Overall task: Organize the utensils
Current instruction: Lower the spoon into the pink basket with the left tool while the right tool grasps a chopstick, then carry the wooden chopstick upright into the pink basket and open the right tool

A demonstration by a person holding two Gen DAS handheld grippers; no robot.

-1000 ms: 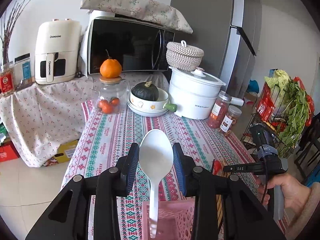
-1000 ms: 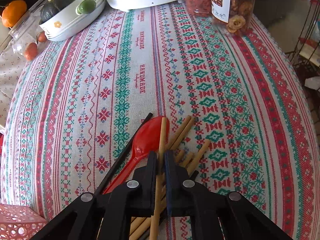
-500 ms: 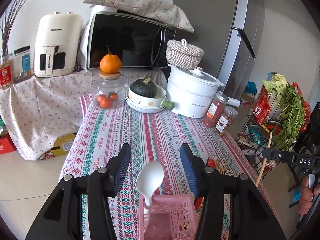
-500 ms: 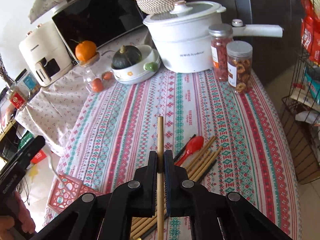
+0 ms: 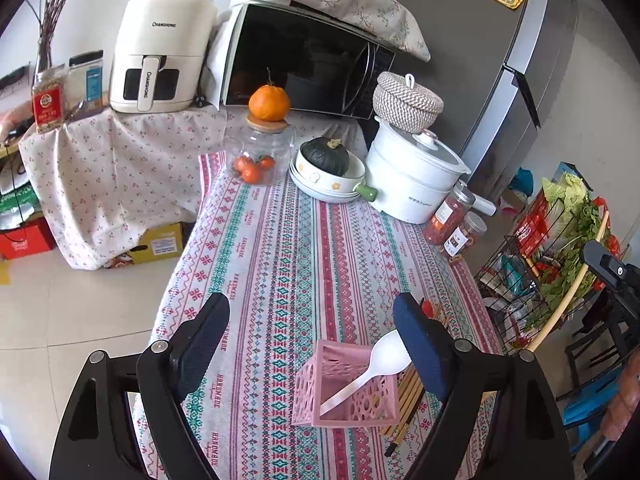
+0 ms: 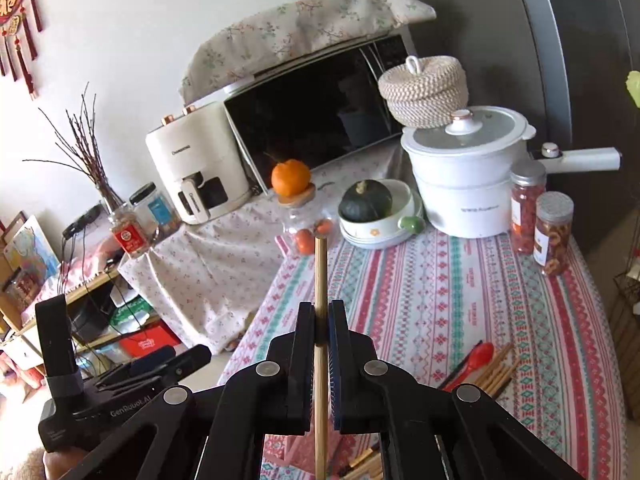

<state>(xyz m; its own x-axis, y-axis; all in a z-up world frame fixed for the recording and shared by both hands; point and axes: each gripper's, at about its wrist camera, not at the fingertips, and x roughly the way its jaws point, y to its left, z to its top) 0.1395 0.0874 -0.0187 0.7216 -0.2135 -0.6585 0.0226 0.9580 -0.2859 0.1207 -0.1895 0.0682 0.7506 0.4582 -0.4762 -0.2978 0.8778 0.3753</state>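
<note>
The right tool (image 6: 321, 324) clamps a single wooden chopstick (image 6: 320, 268) upright above the bench (image 6: 440, 280). The left tool (image 5: 310, 332) hangs with its fingers spread wide and holds nothing. Just below it, a white spoon (image 5: 370, 368) leans in the pink basket (image 5: 348, 396). Beside the basket lie more chopsticks (image 6: 496, 374) and a red spoon (image 6: 476, 358).

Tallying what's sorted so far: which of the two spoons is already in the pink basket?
The white spoon: it leans inside the pink basket. The red spoon lies on the tablecloth beside the loose chopsticks.
</note>
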